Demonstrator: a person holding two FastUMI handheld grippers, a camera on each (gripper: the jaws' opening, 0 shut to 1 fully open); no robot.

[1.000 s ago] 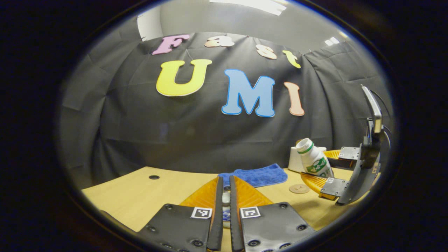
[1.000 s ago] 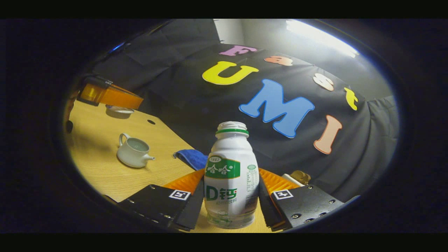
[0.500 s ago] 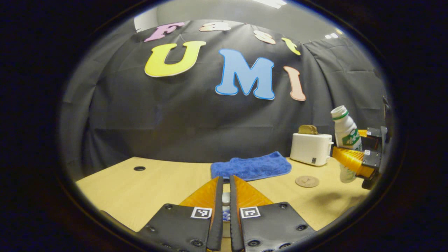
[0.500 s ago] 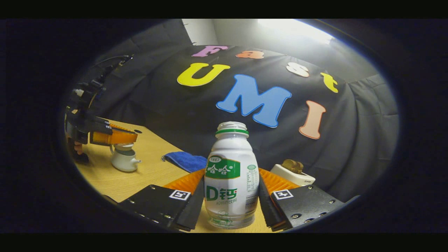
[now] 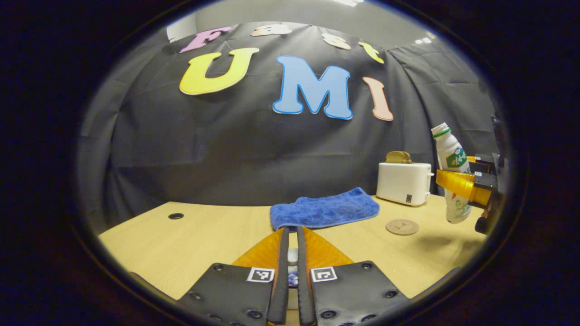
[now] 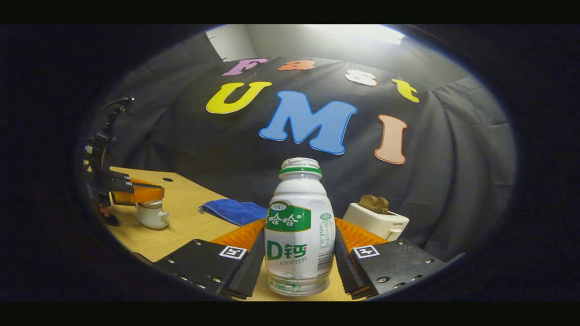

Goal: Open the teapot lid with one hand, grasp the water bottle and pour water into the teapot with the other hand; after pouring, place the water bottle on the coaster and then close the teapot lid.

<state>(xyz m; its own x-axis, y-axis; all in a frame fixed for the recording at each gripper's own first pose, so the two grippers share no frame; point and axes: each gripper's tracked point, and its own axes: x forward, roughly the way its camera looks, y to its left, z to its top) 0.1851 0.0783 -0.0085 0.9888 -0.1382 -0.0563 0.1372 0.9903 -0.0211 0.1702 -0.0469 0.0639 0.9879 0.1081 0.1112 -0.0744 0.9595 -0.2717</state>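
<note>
On wooden table (image 5: 190,244): towel (image 5: 324,209), toaster (image 5: 403,183) | right gripper (image 6: 299,253) fingers clamp bottle (image 6: 299,240) | left gripper (image 5: 292,260) pinches lid knob (image 5: 292,256)

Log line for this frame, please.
right gripper: shut on water bottle, above table | left gripper: shut on teapot lid | coaster: bare

My left gripper (image 5: 292,253) sits low over the table (image 5: 190,244), its fingers nearly together with a small pale knob (image 5: 292,256) pinched between them. I cannot make out what lies under it. Just beyond my fingertips lies the blue cloth (image 5: 324,210). Right of the cloth stands the toaster (image 5: 403,183) with a brown piece poking out of its top. In front of the toaster, the round coaster (image 5: 402,226) lies bare. Right of the coaster, my right gripper (image 5: 469,188) holds the bottle (image 5: 453,174) above the table, slightly tilted, uncapped.
</note>
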